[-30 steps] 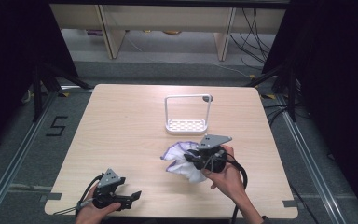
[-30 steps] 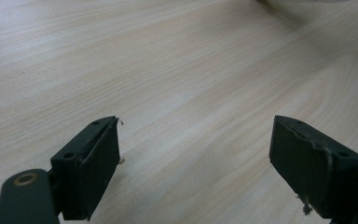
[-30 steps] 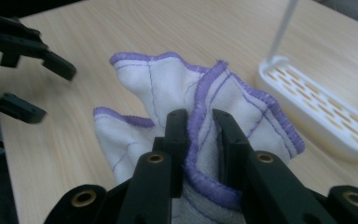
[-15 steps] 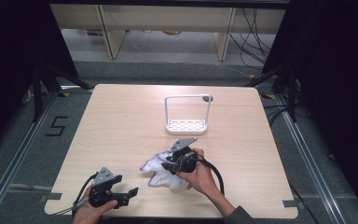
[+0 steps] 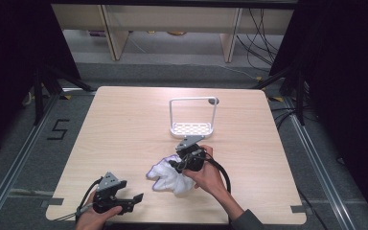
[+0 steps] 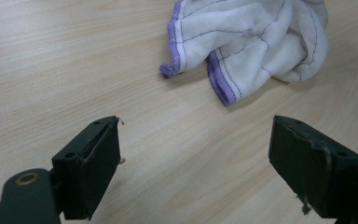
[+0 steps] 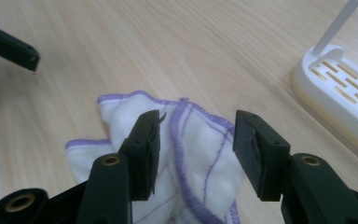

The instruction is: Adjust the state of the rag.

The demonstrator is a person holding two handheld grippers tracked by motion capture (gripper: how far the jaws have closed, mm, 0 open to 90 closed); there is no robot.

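We hold the left gripper (image 5: 135, 197) low, jaws wide apart; the right gripper (image 5: 172, 165) jaws have just been opening.

High view overhead, facing forward-down — gripper views close, sharing cloth (image 6: 256, 44).

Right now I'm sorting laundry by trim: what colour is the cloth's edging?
Purple edging on a white cloth, clearest in the left gripper view.
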